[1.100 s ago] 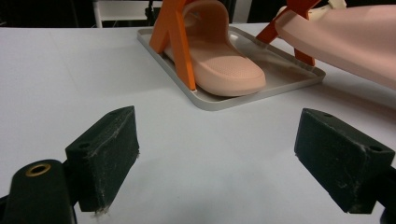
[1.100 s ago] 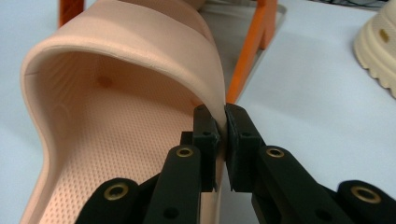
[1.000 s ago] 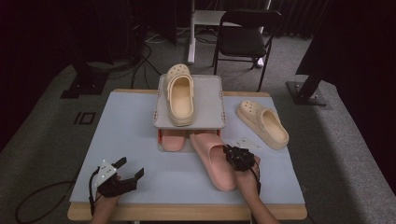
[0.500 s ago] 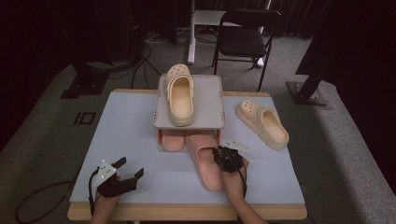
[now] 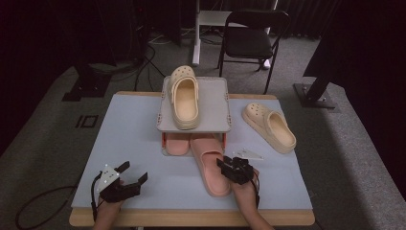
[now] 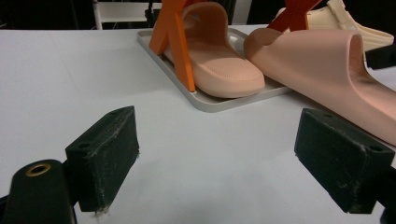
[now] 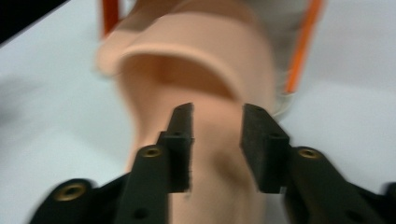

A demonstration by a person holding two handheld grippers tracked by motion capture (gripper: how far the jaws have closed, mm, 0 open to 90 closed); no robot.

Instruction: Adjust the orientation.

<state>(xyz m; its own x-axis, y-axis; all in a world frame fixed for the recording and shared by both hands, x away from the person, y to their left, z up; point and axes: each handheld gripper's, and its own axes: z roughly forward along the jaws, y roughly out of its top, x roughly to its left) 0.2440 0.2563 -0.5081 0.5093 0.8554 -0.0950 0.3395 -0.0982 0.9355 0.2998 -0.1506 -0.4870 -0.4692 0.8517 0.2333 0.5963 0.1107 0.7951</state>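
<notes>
The left claw (image 5: 128, 176) rested near the front left corner of the desk (image 5: 129, 129), its jaws spread wide apart with nothing between them; in the left gripper view they (image 6: 229, 149) pointed across bare desk toward the rack's lower tray (image 6: 219, 100).

At the middle of the desk, toward the back edge, stood a small two-tier shoe rack (image 5: 215, 103) on orange legs. A cream clog (image 5: 184, 98) lay on its top shelf, and a pink slide sandal (image 5: 176, 143) lay on the lower tray.

A second pink slide sandal (image 5: 208, 163) lay on the desk just right of that one, its toe end at the rack and its heel toward the front edge. The right claw (image 5: 224, 165) hovered over its right side, and its jaws had just been opening. In the right gripper view the claw (image 7: 215, 140) stood slightly apart above the sandal's footbed (image 7: 219, 186), clamping nothing.

Another cream clog (image 5: 269, 127) lay near the right edge of the desk, well apart from the rack.
</notes>
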